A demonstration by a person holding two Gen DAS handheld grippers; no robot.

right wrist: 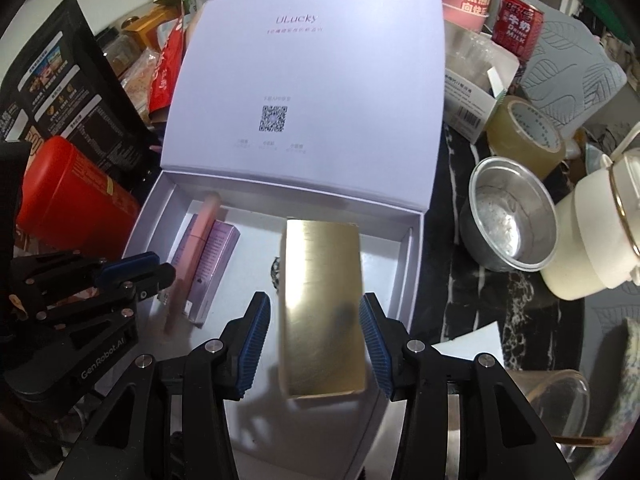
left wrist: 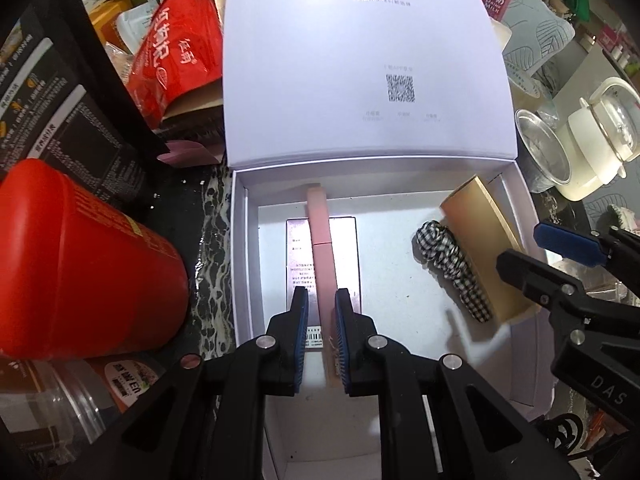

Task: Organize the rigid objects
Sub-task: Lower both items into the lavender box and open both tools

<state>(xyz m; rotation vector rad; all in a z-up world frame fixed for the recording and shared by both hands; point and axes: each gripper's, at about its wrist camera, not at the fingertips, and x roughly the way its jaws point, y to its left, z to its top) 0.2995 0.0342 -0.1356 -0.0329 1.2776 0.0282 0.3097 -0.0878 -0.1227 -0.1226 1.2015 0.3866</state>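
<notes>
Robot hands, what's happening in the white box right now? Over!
Left gripper shut on pink tube. Right gripper open around gold box, pads clear. Checked scrunchie beside gold box.

A gold box [right wrist: 324, 304] in the right wrist view hides all but a sliver of the checked fabric piece [right wrist: 276, 272], while the pink tube's [right wrist: 188, 264] near end dissolves into blur. In the left wrist view, that tube's lower end [left wrist: 322, 280] disappears between the left gripper [left wrist: 321, 300] pads.
</notes>
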